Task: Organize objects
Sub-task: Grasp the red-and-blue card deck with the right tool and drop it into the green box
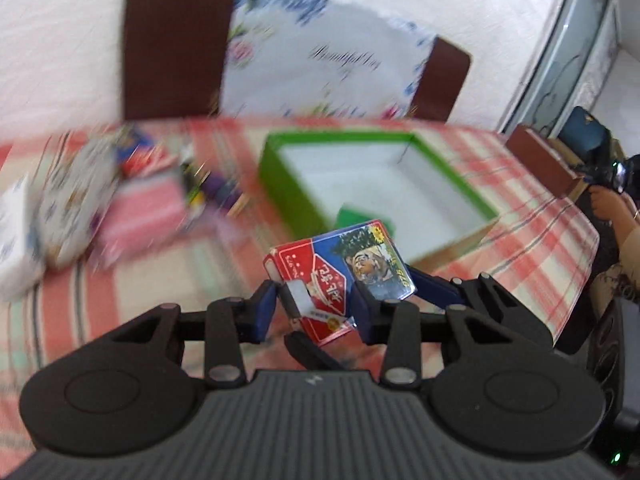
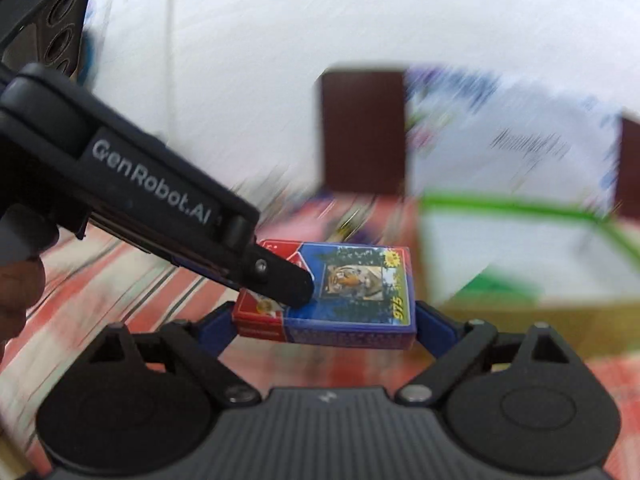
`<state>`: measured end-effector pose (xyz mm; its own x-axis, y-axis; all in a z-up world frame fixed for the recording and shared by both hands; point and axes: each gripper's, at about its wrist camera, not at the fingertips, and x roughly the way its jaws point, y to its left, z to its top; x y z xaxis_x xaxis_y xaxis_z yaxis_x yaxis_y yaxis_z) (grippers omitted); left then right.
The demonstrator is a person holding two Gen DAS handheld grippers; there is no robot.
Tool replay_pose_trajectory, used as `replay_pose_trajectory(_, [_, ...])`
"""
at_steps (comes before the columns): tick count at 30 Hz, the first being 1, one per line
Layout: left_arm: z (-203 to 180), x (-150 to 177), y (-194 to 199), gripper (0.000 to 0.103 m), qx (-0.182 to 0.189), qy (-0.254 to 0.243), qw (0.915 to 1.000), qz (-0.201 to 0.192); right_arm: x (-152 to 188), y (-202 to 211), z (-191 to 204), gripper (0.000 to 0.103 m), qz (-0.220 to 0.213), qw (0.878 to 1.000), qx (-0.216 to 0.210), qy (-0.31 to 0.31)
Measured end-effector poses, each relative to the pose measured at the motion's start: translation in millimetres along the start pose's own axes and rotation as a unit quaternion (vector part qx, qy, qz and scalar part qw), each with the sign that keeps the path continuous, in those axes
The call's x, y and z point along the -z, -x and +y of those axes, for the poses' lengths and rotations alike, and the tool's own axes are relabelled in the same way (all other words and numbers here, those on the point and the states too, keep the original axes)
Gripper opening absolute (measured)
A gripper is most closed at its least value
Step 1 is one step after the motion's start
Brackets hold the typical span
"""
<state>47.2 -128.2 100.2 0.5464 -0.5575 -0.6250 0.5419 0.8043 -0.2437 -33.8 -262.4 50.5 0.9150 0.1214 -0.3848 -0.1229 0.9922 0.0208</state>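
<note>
White wall and a brown chair (image 1: pixel 176 44) draped with a floral cloth (image 1: pixel 316 56) are blurring behind the checked tablecloth (image 1: pixel 532 248). Ahead of both grippers the green-rimmed box (image 1: pixel 288 184) is sitting open, with a clutter of small items (image 1: pixel 120 200) off to the left gripper's left side. Between the two grippers a card pack (image 2: pixel 332 292) with a tiger picture is hanging above the cloth. The right gripper (image 2: pixel 324 320) is spanning the pack's long ends with its jaws wide. The left gripper (image 1: pixel 316 300) is closing narrowly on the pack's red end. Judging by this, the pack is being handed over or carried jointly toward the box; next, one grip should loosen before the pack is lowered inside.
</note>
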Motion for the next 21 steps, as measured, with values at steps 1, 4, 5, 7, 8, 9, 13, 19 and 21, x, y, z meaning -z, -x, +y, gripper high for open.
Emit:
replay_pose_trajectory(1, [-7.6,-10.2,-7.8,0.043,0.005,-0.007,0.9999,-0.008,-6.1,-1.1,-11.8,0.094,-0.009,1.000,0.013,-0.004])
replay_pose_trajectory(4, [-26.0,-33.7,-43.2,0.043,0.021,-0.020,0.9995,-0.015,-18.2,-11.5,-50.2,0.094,-0.013,0.998,0.048,-0.023])
replay_pose_trajectory(5, [-32.1,-38.6,-57.0,0.043,0.025,-0.016,0.9995,-0.009,-19.3,-16.4,-62.3,0.094,-0.008,0.998,0.057,-0.032])
replay_pose_trajectory(7, [-45.8,-44.7,-81.3,0.043,0.032,-0.016,0.9994,0.004,-17.8,-23.5,-88.0,0.094,0.006,0.996,0.073,-0.055])
replay_pose_trajectory(8, [-53.9,-46.3,-92.7,0.043,0.036,-0.022,0.9991,0.009,-16.3,-25.9,-99.4,0.094,0.011,0.994,0.083,-0.063])
replay_pose_trajectory(9, [-60.9,-46.6,-103.2,0.043,0.040,-0.029,0.9987,0.012,-14.4,-28.3,-109.4,0.094,0.016,0.993,0.094,-0.068])
replay_pose_trajectory(13, [-91.3,-49.8,-138.1,0.045,0.050,-0.063,0.9965,0.025,-6.6,-40.6,-150.0,0.098,0.027,0.985,0.145,-0.087])
replay_pose_trajectory(19, [-94.2,-39.6,-137.3,0.045,0.030,-0.089,0.9954,0.020,5.8,-31.3,-157.9,0.102,0.004,0.981,0.174,-0.091])
replay_pose_trajectory(21, [-87.1,-33.9,-127.3,0.046,0.019,-0.090,0.9956,0.015,7.3,-23.9,-146.2,0.102,-0.006,0.981,0.177,-0.081])
